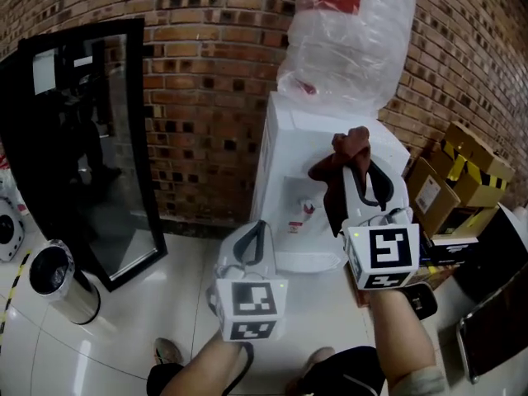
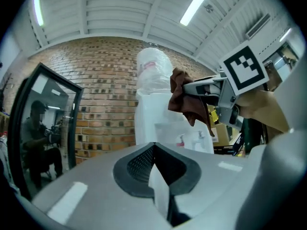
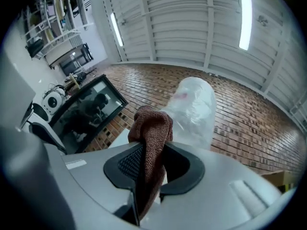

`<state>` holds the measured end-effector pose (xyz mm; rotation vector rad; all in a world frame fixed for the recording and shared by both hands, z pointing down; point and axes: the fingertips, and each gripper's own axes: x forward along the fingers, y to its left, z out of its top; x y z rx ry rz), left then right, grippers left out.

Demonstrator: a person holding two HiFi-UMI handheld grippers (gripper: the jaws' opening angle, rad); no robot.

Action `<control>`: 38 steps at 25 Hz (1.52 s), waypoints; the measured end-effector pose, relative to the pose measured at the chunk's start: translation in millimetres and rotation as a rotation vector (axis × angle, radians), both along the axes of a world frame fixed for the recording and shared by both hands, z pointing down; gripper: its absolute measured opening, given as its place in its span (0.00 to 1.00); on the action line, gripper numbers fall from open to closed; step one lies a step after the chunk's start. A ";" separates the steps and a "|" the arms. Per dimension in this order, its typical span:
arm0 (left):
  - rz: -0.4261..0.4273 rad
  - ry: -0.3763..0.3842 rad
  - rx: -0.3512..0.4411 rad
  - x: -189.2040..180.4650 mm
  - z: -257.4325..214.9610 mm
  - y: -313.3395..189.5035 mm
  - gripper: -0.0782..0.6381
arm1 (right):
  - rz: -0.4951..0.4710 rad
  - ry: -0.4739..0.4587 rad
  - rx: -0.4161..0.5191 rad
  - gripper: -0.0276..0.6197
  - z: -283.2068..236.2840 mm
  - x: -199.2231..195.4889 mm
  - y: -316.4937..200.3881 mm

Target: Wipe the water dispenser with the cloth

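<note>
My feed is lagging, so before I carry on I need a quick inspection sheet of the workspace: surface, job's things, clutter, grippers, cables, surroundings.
Surface: glossy white tiled floor.
Job's things: white water dispenser upright against the wall, plastic-wrapped bottle on top; brown cloth held before its upper front, contact cannot be told.
Clutter: cardboard boxes right of the dispenser; steel bin at left.
Grippers: right gripper shut on the cloth; left gripper shut, empty, lower and to the left.
Cables: nothing seen.
Surroundings: brick wall; black-framed glass panel leaning against it at left.
</note>
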<state>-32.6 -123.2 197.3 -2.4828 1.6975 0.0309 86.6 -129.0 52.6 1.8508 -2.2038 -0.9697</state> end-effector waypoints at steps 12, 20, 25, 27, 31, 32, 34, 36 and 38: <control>-0.107 -0.022 -0.048 -77.0 24.1 -8.0 0.11 | -0.090 0.165 -0.060 0.20 58.9 -117.3 -37.8; -0.041 -0.029 -0.039 -57.1 20.9 -19.7 0.11 | -0.024 0.173 -0.056 0.20 60.3 -99.4 -48.1; 0.013 -0.052 -0.039 -30.5 24.6 -23.3 0.11 | 0.014 0.139 -0.050 0.20 55.0 -70.7 -43.9; 0.034 -0.061 -0.039 -20.4 26.4 -23.4 0.11 | 0.036 0.118 -0.050 0.20 54.1 -57.0 -42.2; 0.076 -0.070 -0.042 0.6 27.8 -21.3 0.11 | 0.073 0.068 -0.058 0.20 52.1 -26.7 -40.7; 0.083 -0.069 -0.035 5.7 26.0 -20.4 0.11 | 0.083 0.059 -0.058 0.20 51.4 -19.4 -40.3; 0.100 -0.073 -0.029 15.8 25.7 -18.7 0.11 | 0.106 0.045 -0.056 0.20 49.3 -5.2 -39.4; 0.117 -0.081 -0.029 25.8 28.5 -17.2 0.11 | 0.129 0.028 -0.054 0.20 46.0 9.6 -38.3; 0.134 -0.090 -0.032 36.0 31.5 -16.0 0.11 | 0.153 0.011 -0.051 0.20 42.0 26.1 -37.1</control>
